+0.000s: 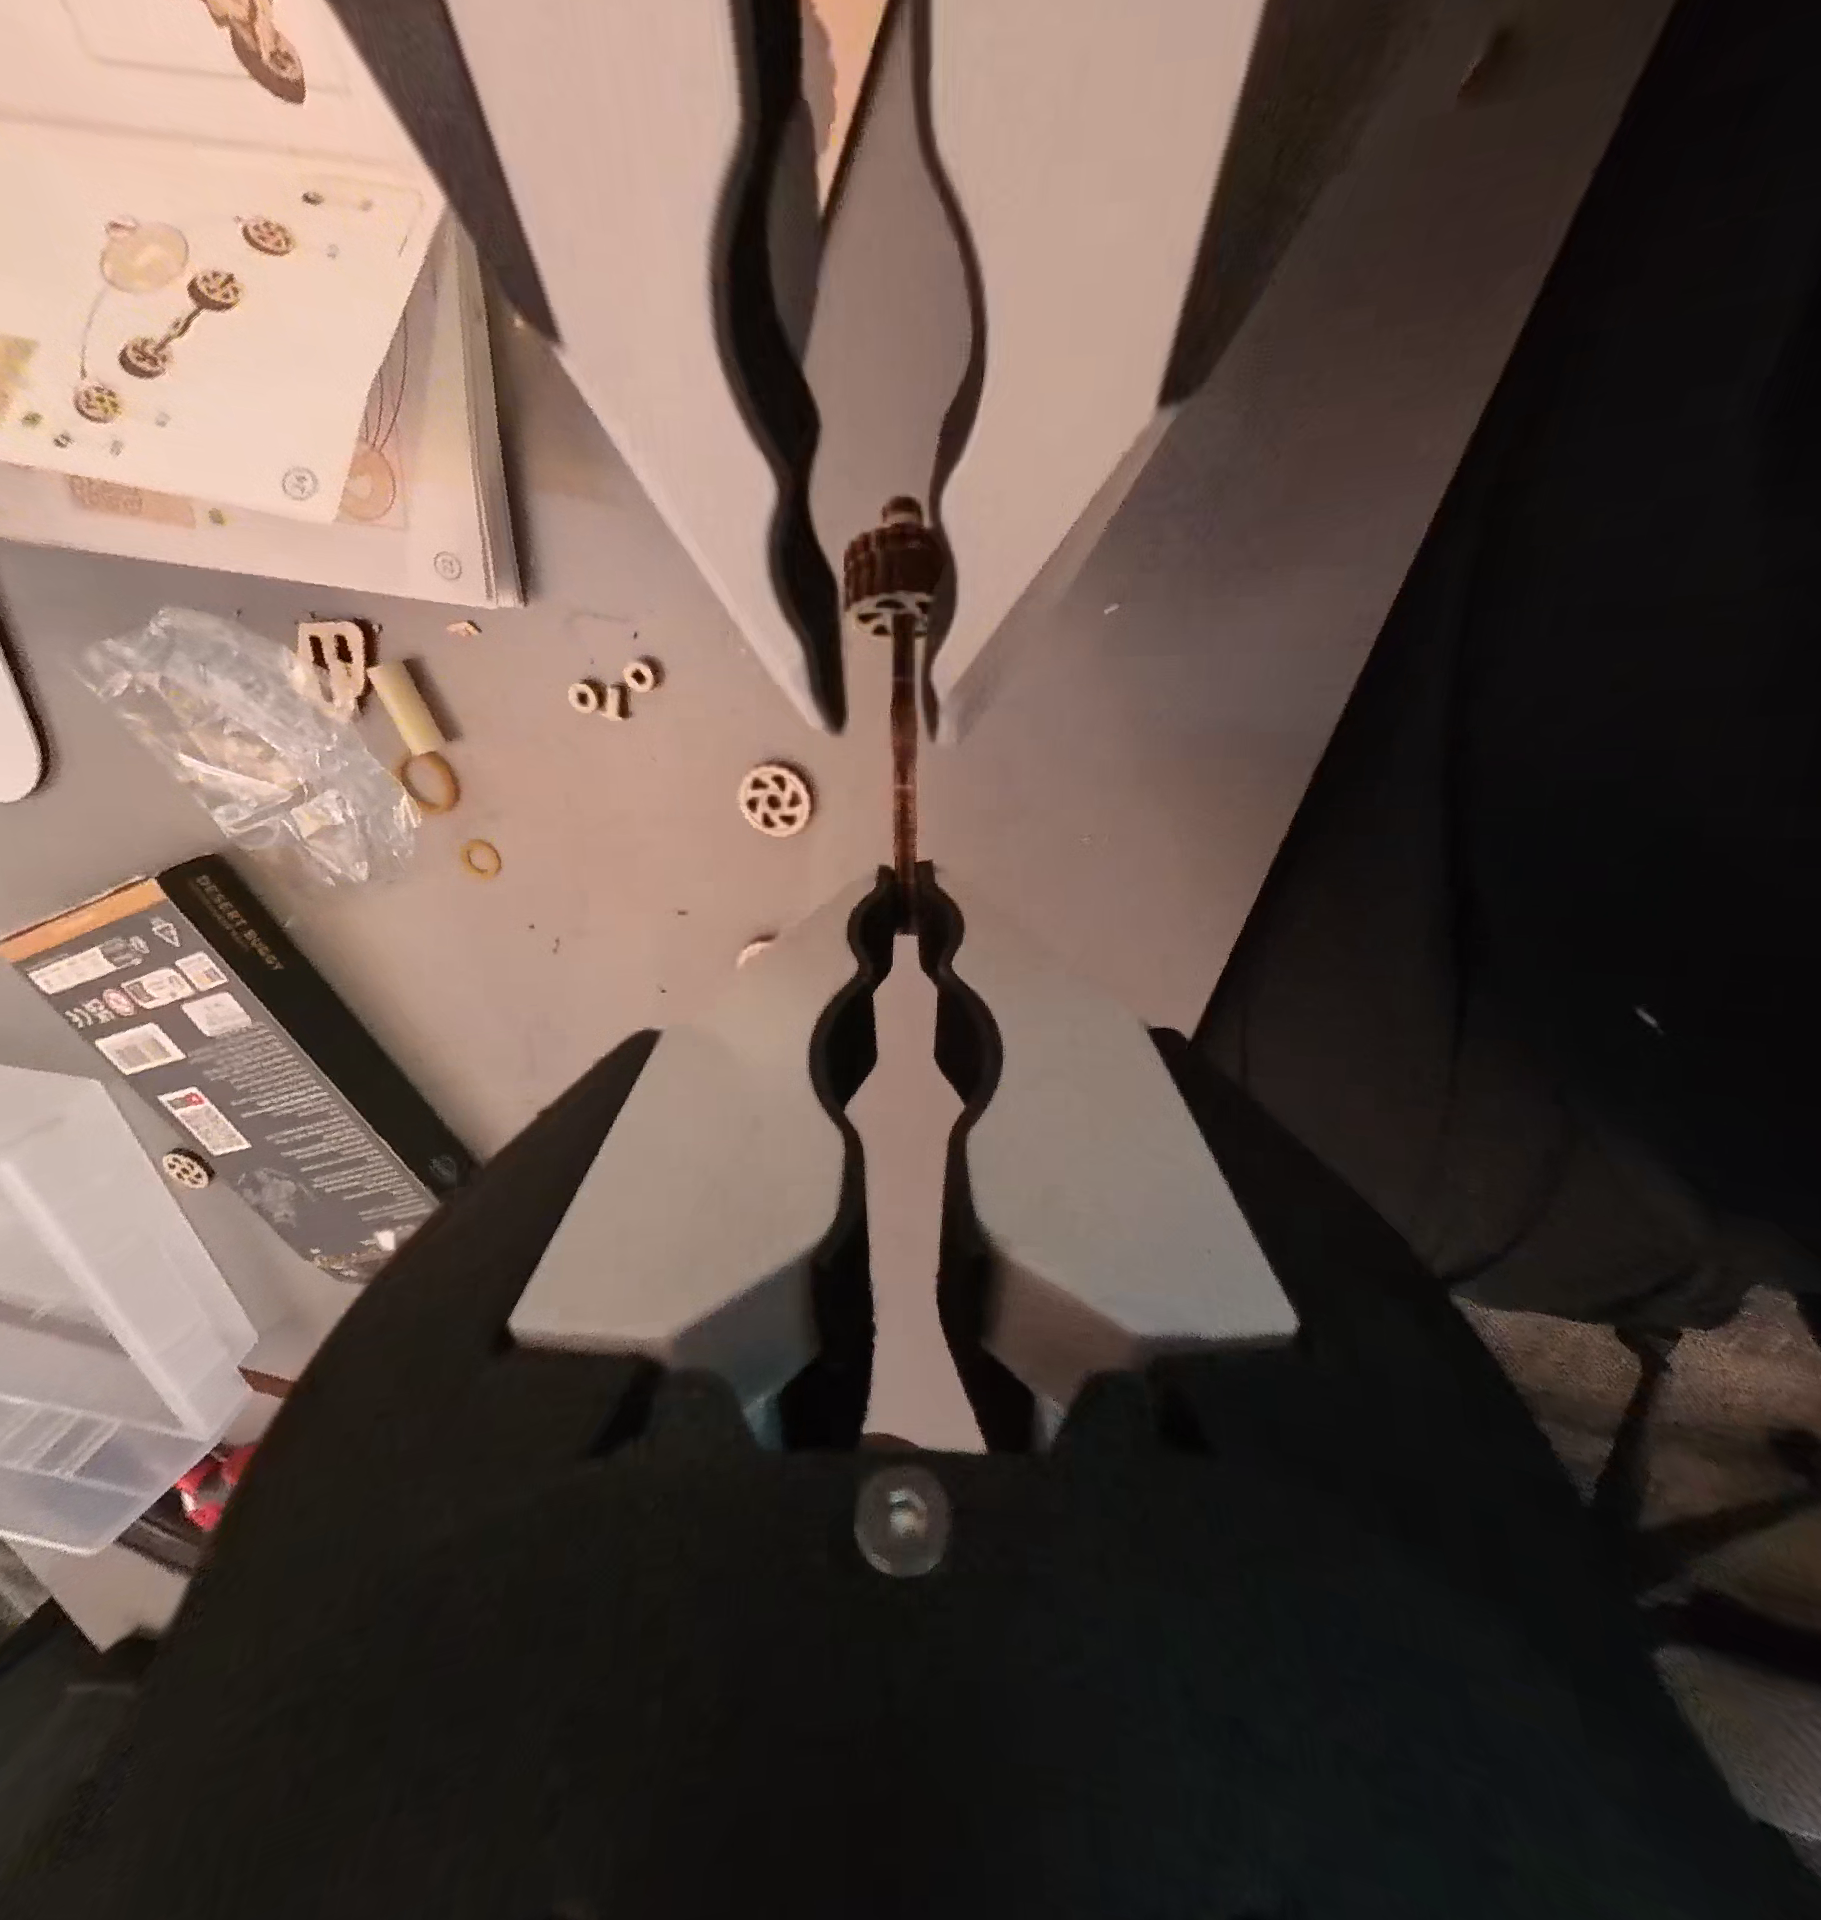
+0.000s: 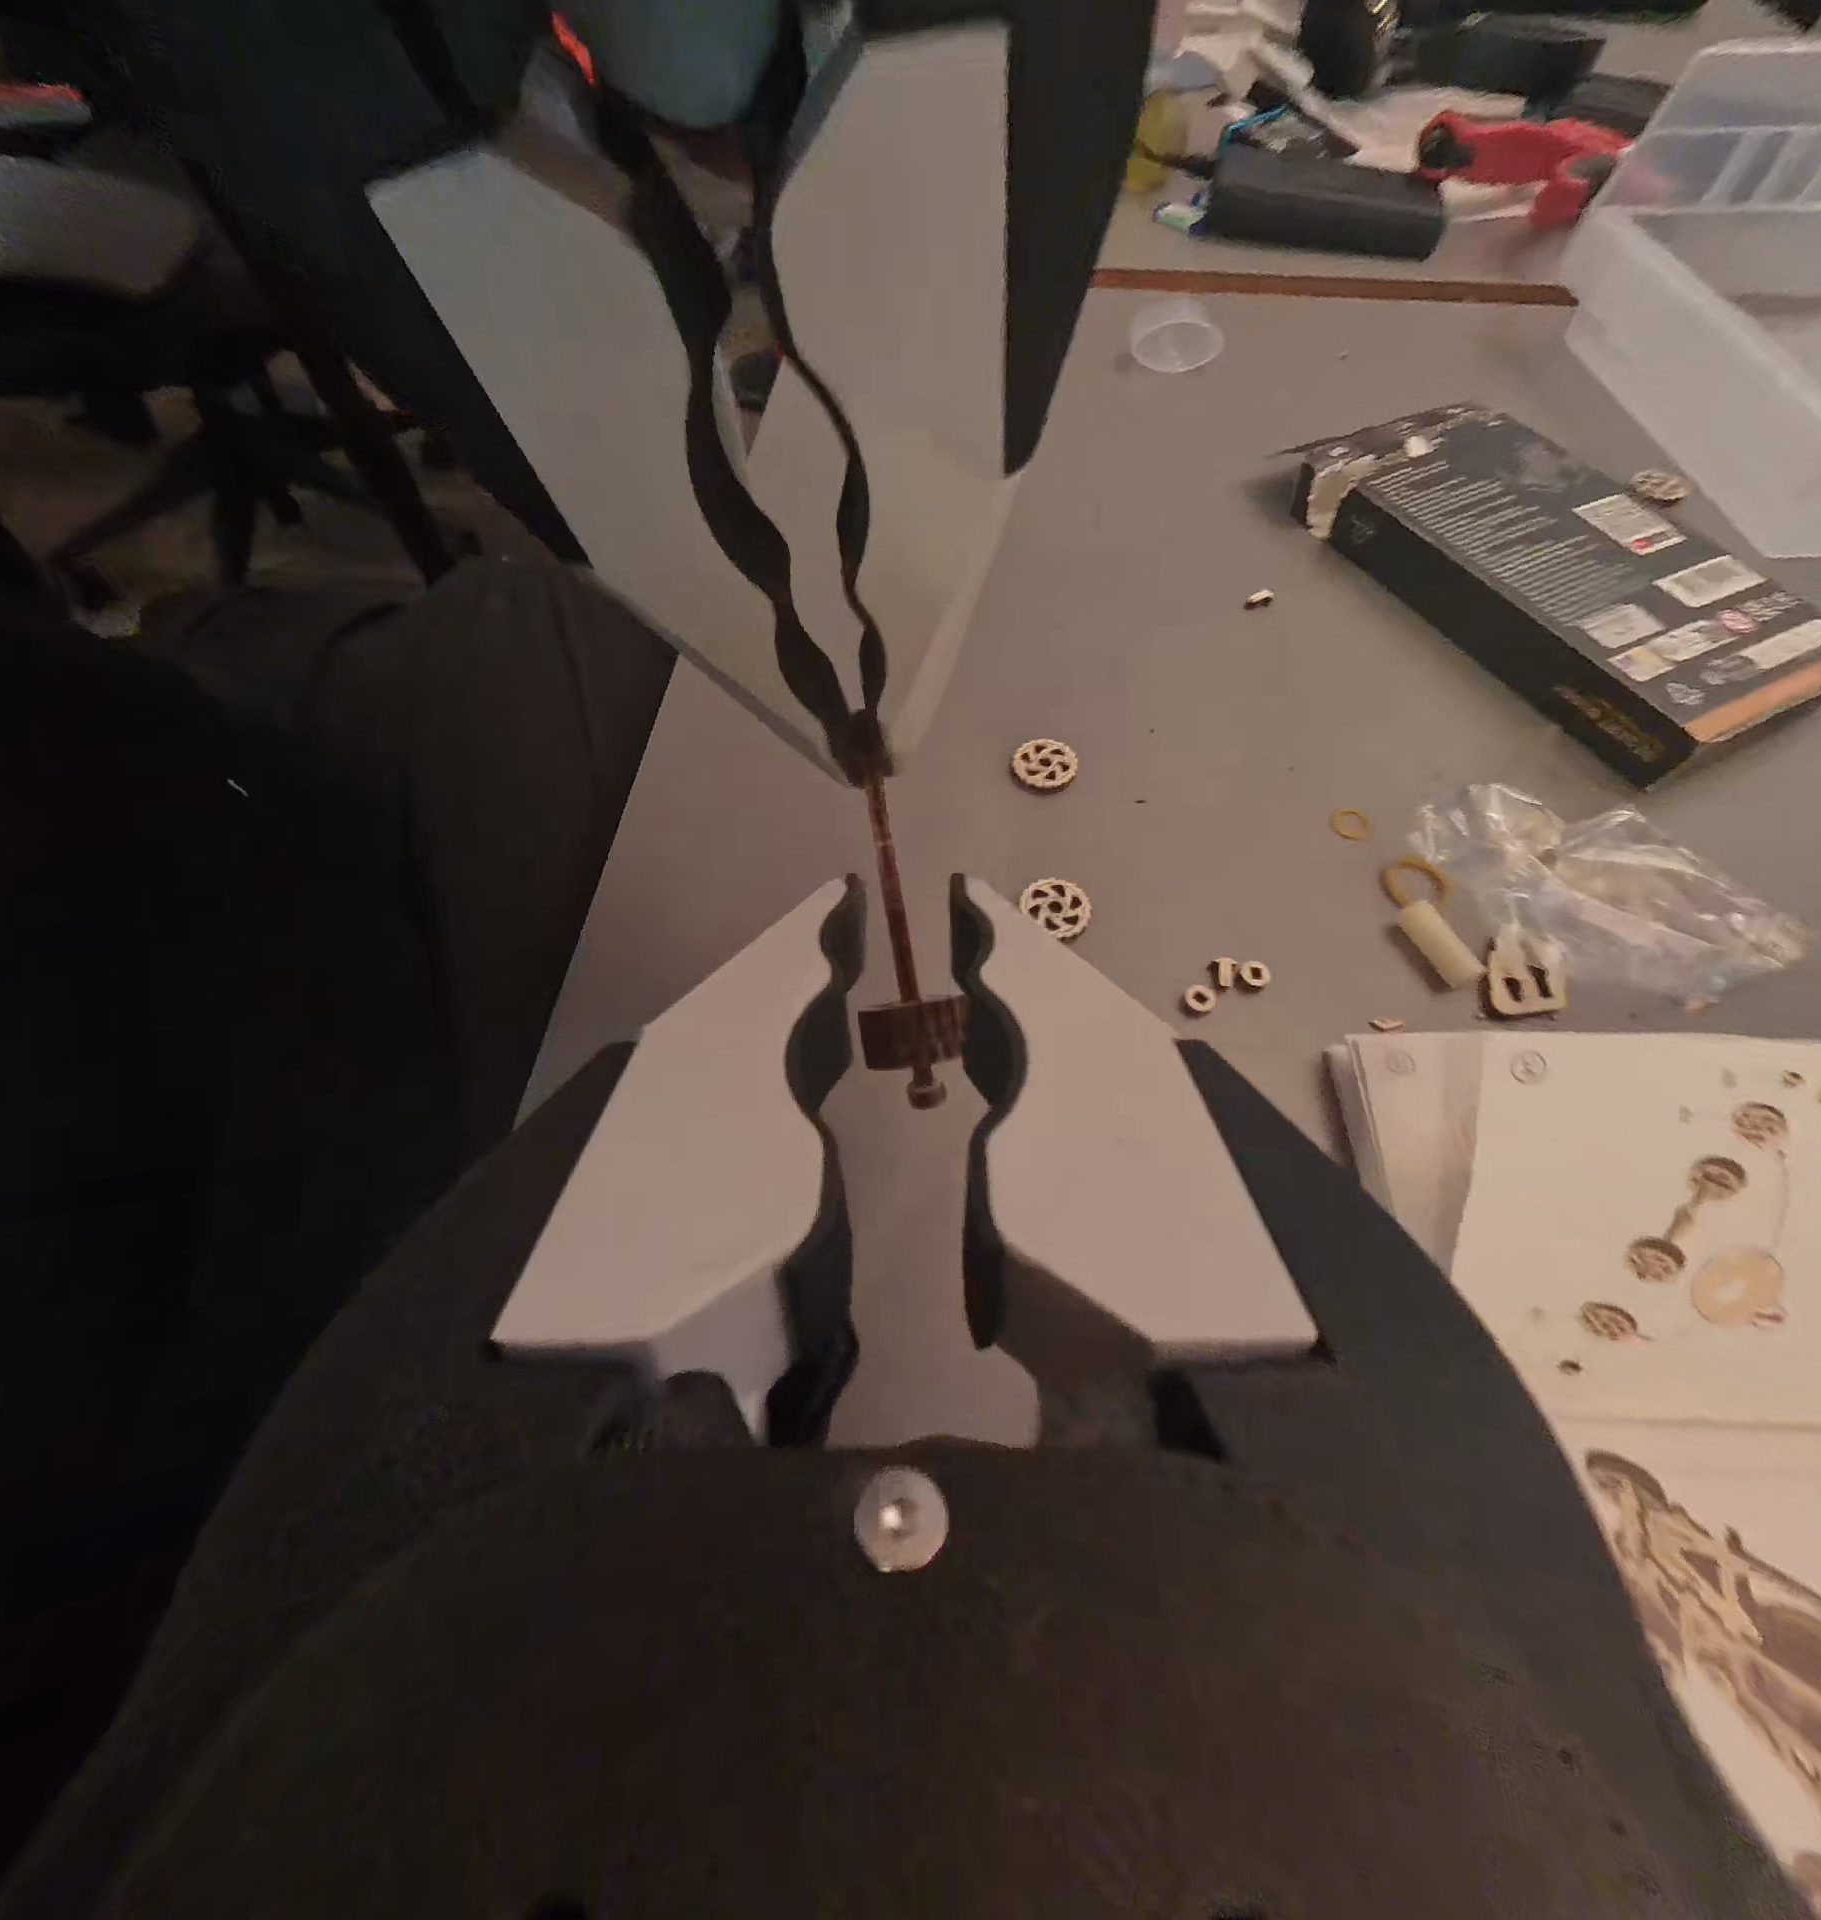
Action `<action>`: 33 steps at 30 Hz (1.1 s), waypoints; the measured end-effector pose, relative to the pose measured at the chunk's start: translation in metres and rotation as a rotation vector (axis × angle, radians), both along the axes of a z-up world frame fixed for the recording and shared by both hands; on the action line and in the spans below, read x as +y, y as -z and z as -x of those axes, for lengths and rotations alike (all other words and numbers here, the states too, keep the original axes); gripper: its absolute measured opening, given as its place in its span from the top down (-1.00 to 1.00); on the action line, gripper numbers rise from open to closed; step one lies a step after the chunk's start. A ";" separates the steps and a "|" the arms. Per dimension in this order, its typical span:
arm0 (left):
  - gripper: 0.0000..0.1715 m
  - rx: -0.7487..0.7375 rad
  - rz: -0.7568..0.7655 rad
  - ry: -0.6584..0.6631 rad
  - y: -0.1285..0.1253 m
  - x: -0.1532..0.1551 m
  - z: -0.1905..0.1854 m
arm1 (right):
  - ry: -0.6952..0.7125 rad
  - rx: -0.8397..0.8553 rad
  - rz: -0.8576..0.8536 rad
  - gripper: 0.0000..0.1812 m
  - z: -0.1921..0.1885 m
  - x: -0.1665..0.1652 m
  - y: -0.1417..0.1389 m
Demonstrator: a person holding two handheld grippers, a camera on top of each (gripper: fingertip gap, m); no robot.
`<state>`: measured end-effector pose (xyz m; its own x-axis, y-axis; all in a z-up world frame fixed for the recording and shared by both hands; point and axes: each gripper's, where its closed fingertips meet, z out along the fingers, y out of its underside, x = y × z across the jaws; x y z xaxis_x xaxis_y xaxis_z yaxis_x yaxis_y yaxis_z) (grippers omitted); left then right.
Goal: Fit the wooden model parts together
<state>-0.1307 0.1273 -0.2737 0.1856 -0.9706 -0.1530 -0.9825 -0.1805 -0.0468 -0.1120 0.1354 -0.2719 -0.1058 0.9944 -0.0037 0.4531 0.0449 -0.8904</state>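
The left gripper (image 1: 904, 902) clamped the thin, likely fragile wooden axle (image 1: 904, 774) by its bare end above the desk (image 1: 615, 873), while the right gripper (image 2: 901, 902) stood slightly parted around the gear (image 2: 908, 1032), the sturdier-looking place to grasp.

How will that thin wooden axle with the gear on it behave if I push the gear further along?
The axle looks thin and long, so it may flex or snap under sideways force. The left gripper pinches only its tip, so it could pivot or slip. The gear sits between the right gripper fingers, apparently ungripped; the assembly is probably light.
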 end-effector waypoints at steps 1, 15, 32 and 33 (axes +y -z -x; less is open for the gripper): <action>1.00 0.001 -0.009 0.005 -0.002 0.003 -0.001 | -0.026 -0.028 0.006 0.94 0.002 -0.002 0.005; 0.92 -0.924 0.192 -0.361 -0.054 0.026 -0.033 | -0.092 0.243 0.571 0.99 -0.006 0.009 -0.033; 0.99 -0.516 0.146 -0.227 0.008 0.031 -0.039 | -0.020 -0.084 0.276 0.93 -0.004 0.017 0.031; 0.99 -0.498 0.141 -0.209 0.009 0.032 -0.041 | -0.019 -0.093 0.254 0.92 -0.004 0.019 0.032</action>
<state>-0.0897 0.1597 -0.2827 0.3932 -0.9100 0.1317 -0.7902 -0.4076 -0.4576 -0.1082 0.1542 -0.3037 -0.1119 0.9583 -0.2631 0.5343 -0.1652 -0.8290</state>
